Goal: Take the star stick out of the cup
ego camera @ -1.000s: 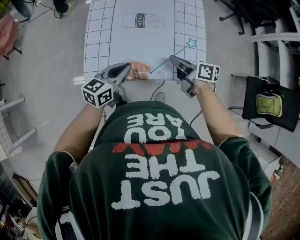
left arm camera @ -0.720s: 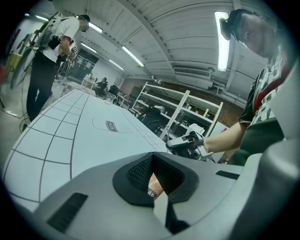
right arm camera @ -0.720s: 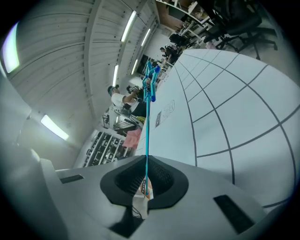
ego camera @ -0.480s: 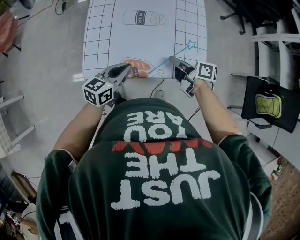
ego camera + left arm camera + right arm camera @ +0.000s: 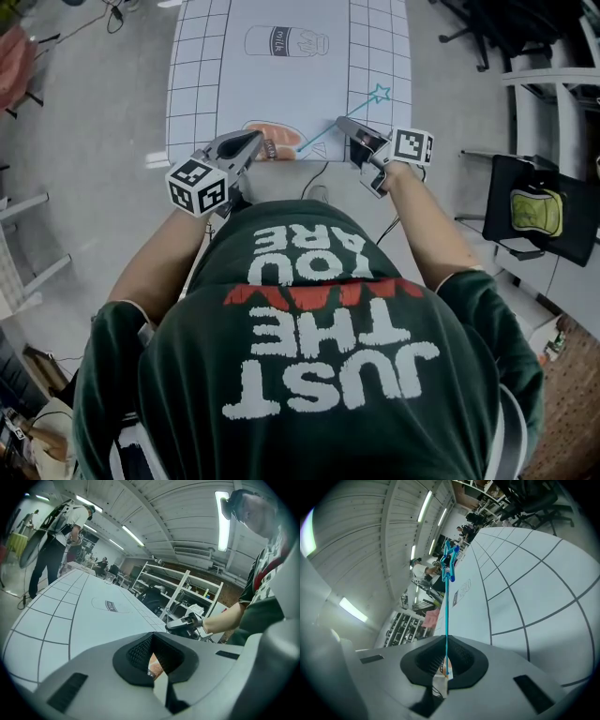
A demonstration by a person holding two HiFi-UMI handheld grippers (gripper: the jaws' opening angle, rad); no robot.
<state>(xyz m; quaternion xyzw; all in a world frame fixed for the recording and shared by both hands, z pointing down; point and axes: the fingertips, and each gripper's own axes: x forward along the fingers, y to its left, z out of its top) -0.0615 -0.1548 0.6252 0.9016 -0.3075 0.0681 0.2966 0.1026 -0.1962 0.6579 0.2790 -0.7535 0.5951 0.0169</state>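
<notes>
The orange cup (image 5: 277,138) is at the near edge of the white gridded mat (image 5: 197,84); in the head view I cannot tell whether it lies or stands. My left gripper (image 5: 255,141) is shut on it, and a strip of orange shows between its pads in the left gripper view (image 5: 153,665). The teal star stick (image 5: 323,132) slants from the cup's right side up to its star (image 5: 380,93). My right gripper (image 5: 342,122) is shut on the stick's shaft. In the right gripper view the stick (image 5: 446,616) rises from the jaws to the star (image 5: 450,559).
A milk bottle drawing (image 5: 286,40) is printed on the mat's far end. A black chair with a yellow-green bag (image 5: 537,208) stands at the right. A person (image 5: 56,536) stands beyond the table's far side, and metal shelves (image 5: 187,592) line the back.
The right gripper and the stick have drifted slightly left and nearer; the star sits a little lower in the view. The left gripper stays on the cup.
</notes>
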